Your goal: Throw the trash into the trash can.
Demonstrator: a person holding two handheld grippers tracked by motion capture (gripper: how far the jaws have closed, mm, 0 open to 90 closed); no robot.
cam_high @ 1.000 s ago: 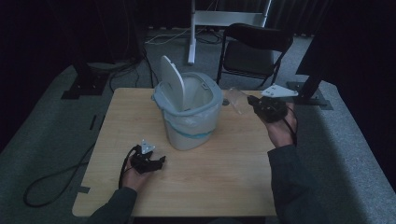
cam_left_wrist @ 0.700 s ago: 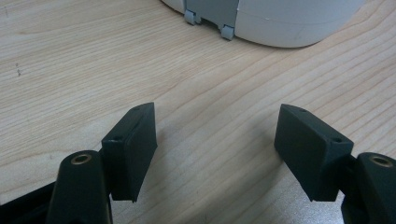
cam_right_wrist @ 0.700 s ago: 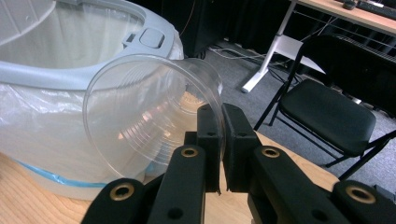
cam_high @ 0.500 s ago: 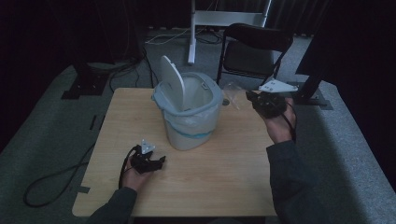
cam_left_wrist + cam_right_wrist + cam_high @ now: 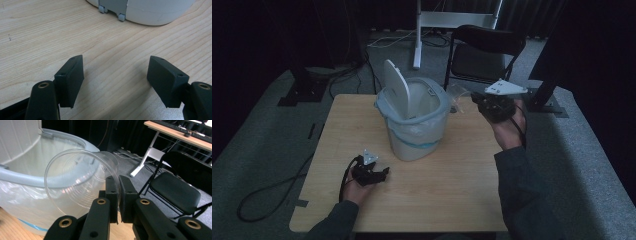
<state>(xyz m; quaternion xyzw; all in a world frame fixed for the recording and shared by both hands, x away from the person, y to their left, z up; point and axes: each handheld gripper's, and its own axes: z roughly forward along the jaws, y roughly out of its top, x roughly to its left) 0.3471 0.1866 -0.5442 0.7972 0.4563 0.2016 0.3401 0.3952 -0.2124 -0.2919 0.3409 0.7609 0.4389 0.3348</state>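
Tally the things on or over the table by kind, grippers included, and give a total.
Grippers: 2, left gripper and right gripper
Clear plastic cups: 1, clear plastic cup
Bins with liner bag: 1, white bin
Total: 4

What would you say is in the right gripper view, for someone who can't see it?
The right gripper pinches the rim of a clear plastic cup, tipped on its side next to a white bin lined with a plastic bag. Behind them stands a black folding chair on grey floor.
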